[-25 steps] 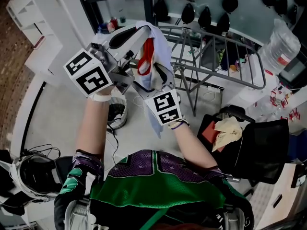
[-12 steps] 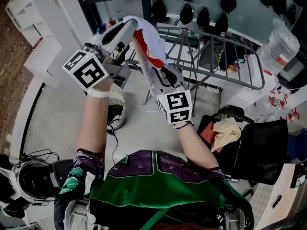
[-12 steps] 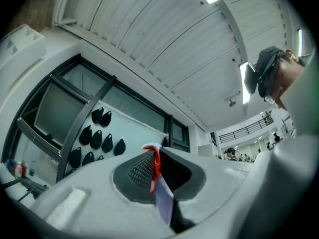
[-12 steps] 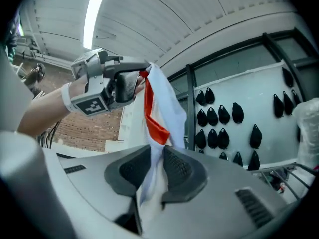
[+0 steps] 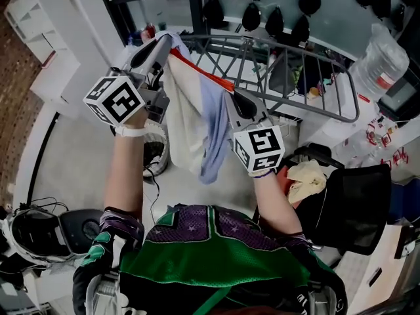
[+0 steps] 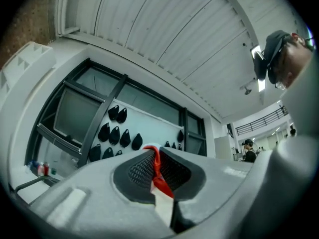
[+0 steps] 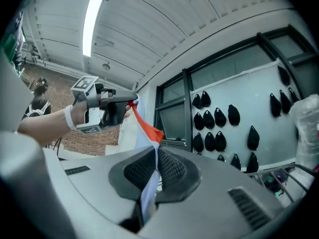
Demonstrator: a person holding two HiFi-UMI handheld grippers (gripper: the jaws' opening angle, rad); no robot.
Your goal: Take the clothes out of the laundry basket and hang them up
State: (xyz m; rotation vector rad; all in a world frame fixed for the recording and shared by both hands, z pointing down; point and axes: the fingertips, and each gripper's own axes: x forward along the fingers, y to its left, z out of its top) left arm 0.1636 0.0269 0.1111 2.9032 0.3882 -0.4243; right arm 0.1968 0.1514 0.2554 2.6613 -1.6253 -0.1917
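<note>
As the left gripper (image 6: 155, 169) pinched the garment (image 5: 187, 126) by its red edge, the right gripper (image 7: 154, 171) had just closed on it. Cloth sagged between them.

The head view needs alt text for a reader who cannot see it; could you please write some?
Seen from above, a person stretches a white garment with a red edge between the left claw and the right claw, whose jaws have just closed on it. A grey drying rack stands behind.

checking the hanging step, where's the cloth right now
In the head view's centre, the cloth is stretched between the left gripper and right gripper, both shut on it, before the drying rack.
</note>
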